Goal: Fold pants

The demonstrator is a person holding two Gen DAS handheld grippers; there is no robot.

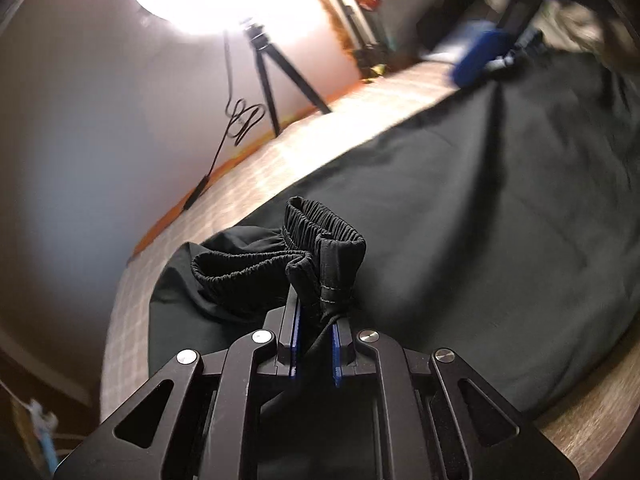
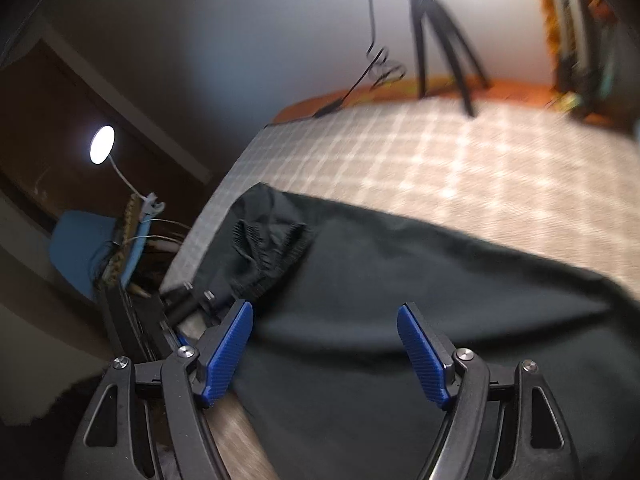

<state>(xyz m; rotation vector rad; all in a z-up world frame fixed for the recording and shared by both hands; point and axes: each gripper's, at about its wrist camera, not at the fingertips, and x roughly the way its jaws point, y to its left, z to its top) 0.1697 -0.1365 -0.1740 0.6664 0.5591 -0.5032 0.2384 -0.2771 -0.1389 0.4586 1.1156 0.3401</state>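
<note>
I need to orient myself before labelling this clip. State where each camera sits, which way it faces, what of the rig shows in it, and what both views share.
Left wrist: sits on the left gripper, looking down along its fingers across the black pants on the checked bedcover; its jaws pinch the elastic waistband.
Right wrist: sits on the right gripper, angled down at the pants; its blue pads stand apart, holding nothing.
Shared: pants, bedcover, tripod with its lamp, wall.
</note>
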